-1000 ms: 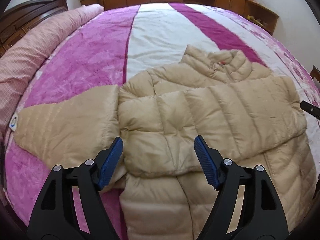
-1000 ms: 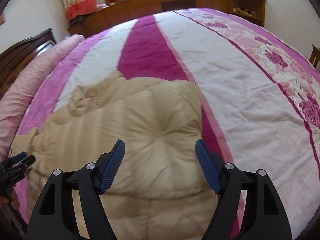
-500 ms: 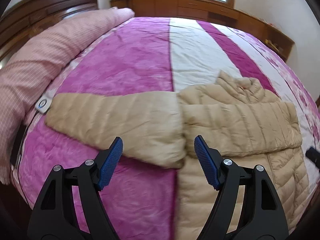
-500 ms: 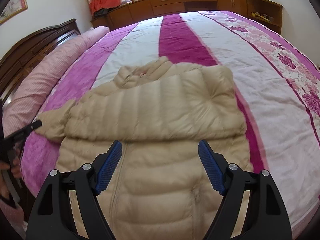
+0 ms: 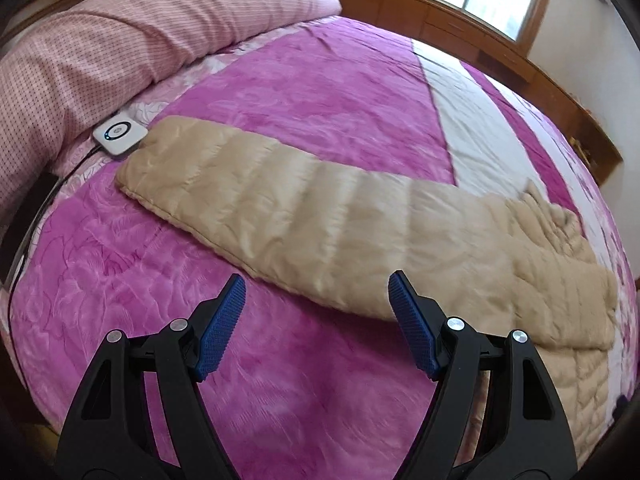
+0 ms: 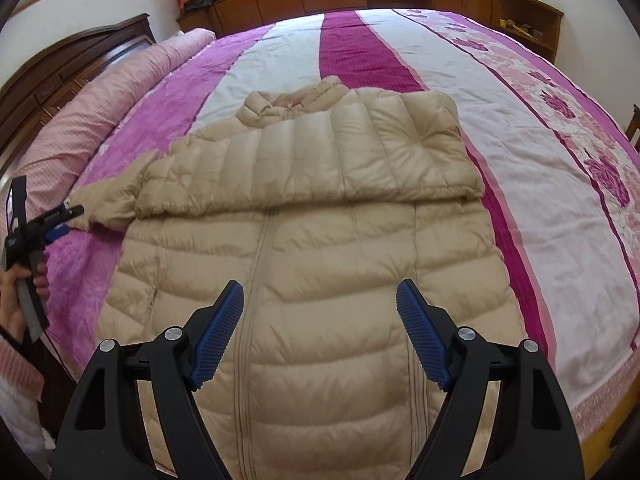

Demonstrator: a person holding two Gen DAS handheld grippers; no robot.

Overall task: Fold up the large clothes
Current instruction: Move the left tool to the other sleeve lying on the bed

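Lying zipped on the bed (image 6: 520, 92), the beige puffer jacket (image 6: 312, 248) has one sleeve folded across the chest—the other sleeve (image 5: 280, 216) is judged next. Both the left hand-held gripper (image 5: 316, 328) and right hand-held gripper (image 6: 320, 332) are held wide, empty.

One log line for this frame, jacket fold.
left tool: open, near spread sleeve | right tool: open, over jacket front | other sleeve: folded across chest
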